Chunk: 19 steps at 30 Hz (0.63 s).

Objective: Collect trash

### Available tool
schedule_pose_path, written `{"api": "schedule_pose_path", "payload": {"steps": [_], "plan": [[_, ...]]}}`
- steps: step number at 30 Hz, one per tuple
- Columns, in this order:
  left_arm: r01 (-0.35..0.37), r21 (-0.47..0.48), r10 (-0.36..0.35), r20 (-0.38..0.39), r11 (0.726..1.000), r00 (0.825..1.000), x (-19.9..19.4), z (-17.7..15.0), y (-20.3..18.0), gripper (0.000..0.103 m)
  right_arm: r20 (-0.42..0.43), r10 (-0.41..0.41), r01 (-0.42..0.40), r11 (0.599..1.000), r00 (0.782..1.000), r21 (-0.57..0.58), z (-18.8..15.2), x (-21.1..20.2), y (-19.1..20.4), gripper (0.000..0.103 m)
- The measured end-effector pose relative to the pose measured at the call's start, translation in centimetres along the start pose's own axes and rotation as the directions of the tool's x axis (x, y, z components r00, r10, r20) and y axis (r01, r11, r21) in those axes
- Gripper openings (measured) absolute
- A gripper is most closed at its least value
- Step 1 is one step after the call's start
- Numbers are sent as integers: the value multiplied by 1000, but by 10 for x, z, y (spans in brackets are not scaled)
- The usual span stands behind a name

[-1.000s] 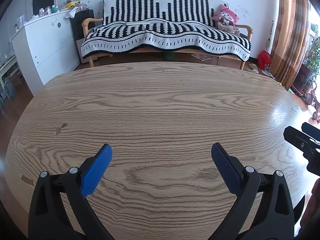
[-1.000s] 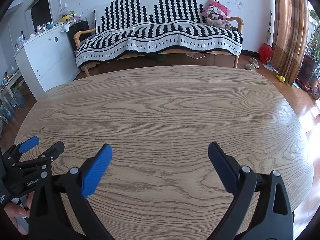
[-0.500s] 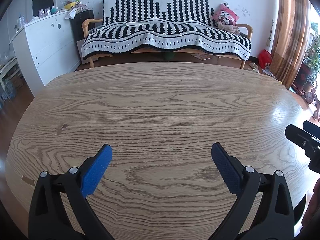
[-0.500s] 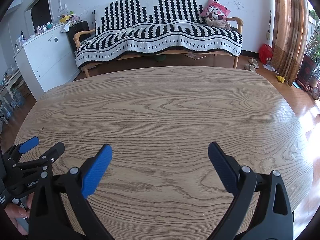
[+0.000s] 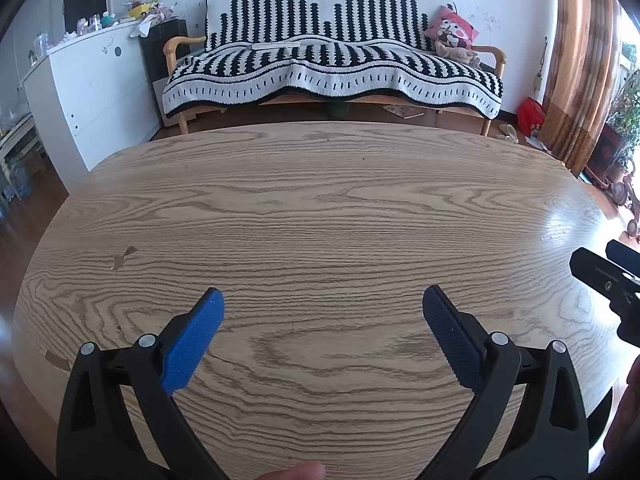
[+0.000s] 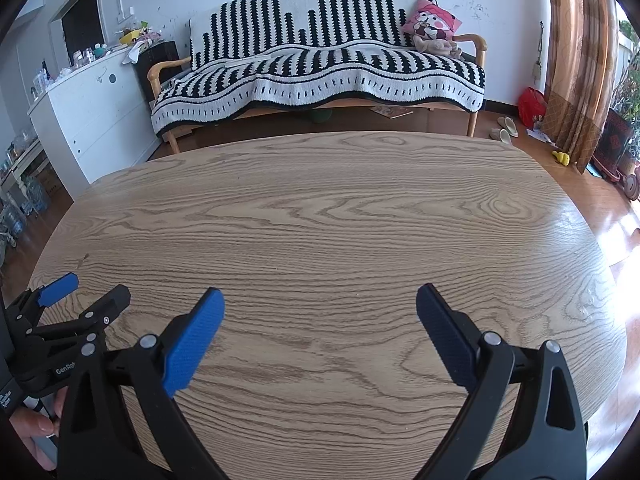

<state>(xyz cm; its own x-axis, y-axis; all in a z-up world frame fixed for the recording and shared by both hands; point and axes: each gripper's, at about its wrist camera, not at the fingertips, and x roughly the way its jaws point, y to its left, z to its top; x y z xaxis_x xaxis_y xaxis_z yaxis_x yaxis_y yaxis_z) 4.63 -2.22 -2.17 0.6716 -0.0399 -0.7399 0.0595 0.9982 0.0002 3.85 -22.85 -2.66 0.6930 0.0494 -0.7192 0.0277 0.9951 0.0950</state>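
No trash shows in either view. My left gripper point(image 5: 322, 300) is open and empty, held over the near part of a wooden oval table point(image 5: 320, 208). My right gripper point(image 6: 320, 300) is open and empty over the same table point(image 6: 320, 216). The right gripper shows at the right edge of the left wrist view point(image 5: 604, 276). The left gripper shows at the left edge of the right wrist view point(image 6: 84, 300). Both hover above the bare wood and touch nothing.
Behind the table stands a sofa point(image 5: 332, 68) under a black-and-white striped blanket, with a pink cushion point(image 5: 450, 32). A white cabinet point(image 5: 92, 88) with clutter on top stands at the left. Brown curtains point(image 5: 580, 60) hang at the right. Slippers point(image 6: 505, 130) lie on the floor.
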Motion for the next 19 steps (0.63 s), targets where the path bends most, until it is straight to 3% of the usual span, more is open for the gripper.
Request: {"api": "schedule_pose_path", "payload": {"steps": [19], "plan": [[-1, 12, 1, -3, 1000, 1000, 4, 2, 3, 96, 0, -4, 4, 1000, 1000, 3, -2, -2, -5, 95]]}}
